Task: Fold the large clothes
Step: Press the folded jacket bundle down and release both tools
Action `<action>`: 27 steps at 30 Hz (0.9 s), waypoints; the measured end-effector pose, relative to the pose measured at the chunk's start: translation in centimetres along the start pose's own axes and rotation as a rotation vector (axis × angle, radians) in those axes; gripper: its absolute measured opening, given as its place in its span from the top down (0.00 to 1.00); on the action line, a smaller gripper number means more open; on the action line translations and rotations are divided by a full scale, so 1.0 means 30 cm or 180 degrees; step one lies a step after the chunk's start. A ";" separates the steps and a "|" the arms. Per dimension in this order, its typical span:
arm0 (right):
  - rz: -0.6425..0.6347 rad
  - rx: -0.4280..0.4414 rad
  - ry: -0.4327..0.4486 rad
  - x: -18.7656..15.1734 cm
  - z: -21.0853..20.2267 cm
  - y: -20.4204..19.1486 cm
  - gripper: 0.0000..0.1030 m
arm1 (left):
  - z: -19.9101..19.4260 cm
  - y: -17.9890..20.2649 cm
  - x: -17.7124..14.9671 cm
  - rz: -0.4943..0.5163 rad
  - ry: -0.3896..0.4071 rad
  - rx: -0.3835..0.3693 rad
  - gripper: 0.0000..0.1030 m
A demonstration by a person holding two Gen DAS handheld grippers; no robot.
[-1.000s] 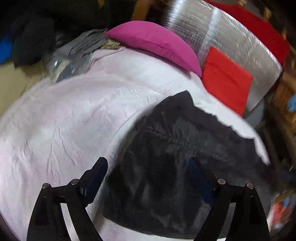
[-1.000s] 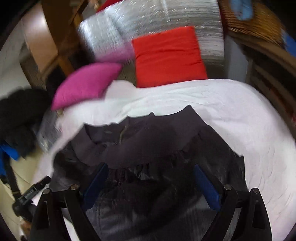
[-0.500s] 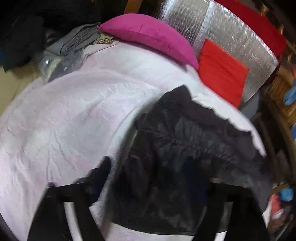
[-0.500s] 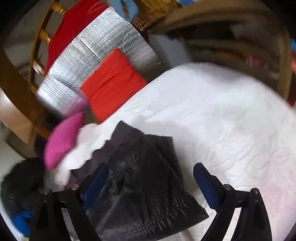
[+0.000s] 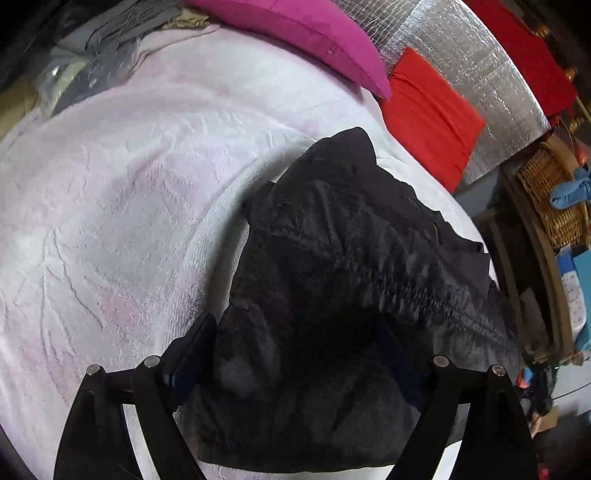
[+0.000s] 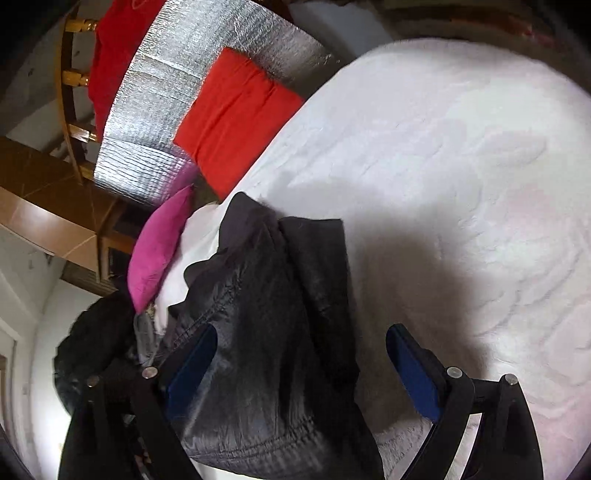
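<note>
Both my grippers are hovering wide open over the crumpled black quilted jacket (image 5: 332,295) on the white textured bedspread (image 5: 110,221).

My left gripper (image 5: 299,354) is pointing down at the jacket's bulk, its blue-padded fingers (image 5: 195,350) spread apart either side of the fabric and pressing on nothing. My right gripper (image 6: 303,369) is standing just as wide, its left finger over the shiny quilting, its right over bare bedspread. I'm reading no label or writing anywhere. The jacket's hem is lying nearest me; open bedspread is stretching away on both sides. Beyond its far edge a magenta cushion (image 5: 295,33), a red cushion (image 5: 428,114) and a silver foil mat (image 5: 480,81) are sitting.
</note>
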State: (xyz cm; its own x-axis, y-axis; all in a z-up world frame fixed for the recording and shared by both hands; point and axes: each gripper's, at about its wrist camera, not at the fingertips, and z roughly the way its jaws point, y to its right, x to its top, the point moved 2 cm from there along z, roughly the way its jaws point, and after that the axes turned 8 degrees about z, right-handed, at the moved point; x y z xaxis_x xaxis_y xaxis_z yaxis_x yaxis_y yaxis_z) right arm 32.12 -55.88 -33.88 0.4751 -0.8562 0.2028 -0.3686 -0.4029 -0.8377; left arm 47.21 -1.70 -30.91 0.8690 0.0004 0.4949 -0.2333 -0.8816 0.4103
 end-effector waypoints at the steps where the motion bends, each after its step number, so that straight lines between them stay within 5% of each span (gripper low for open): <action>1: 0.0018 0.0001 -0.0057 0.003 0.018 0.010 0.08 | 0.005 -0.001 0.001 -0.0001 -0.0016 -0.0024 0.14; 10: -0.0171 0.0098 -0.0516 -0.062 0.178 -0.019 0.06 | 0.089 -0.019 0.012 -0.0175 -0.0243 -0.0480 0.09; 18: -0.0145 0.0656 -0.0675 -0.099 0.174 -0.091 0.06 | 0.087 0.061 0.000 -0.0006 -0.0169 -0.0801 0.10; 21: -0.0426 0.0453 -0.0629 -0.125 0.186 -0.129 0.06 | 0.083 0.087 -0.003 0.0066 -0.0112 -0.0741 0.12; 25: -0.0138 0.0298 -0.0713 -0.124 0.243 -0.074 0.08 | 0.096 0.099 -0.002 0.0028 -0.0096 -0.0633 0.12; 27: -0.0250 0.0119 -0.0646 -0.132 0.240 -0.095 0.17 | 0.106 0.101 -0.005 0.0012 -0.0100 -0.0599 0.12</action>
State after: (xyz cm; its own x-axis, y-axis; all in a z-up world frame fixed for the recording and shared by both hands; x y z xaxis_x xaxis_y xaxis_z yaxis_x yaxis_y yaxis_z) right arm 37.03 -49.03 -35.93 0.6536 -0.7386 0.1651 -0.2961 -0.4503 -0.8424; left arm 47.76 -5.87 -32.17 0.8804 -0.0200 0.4737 -0.3115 -0.7777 0.5460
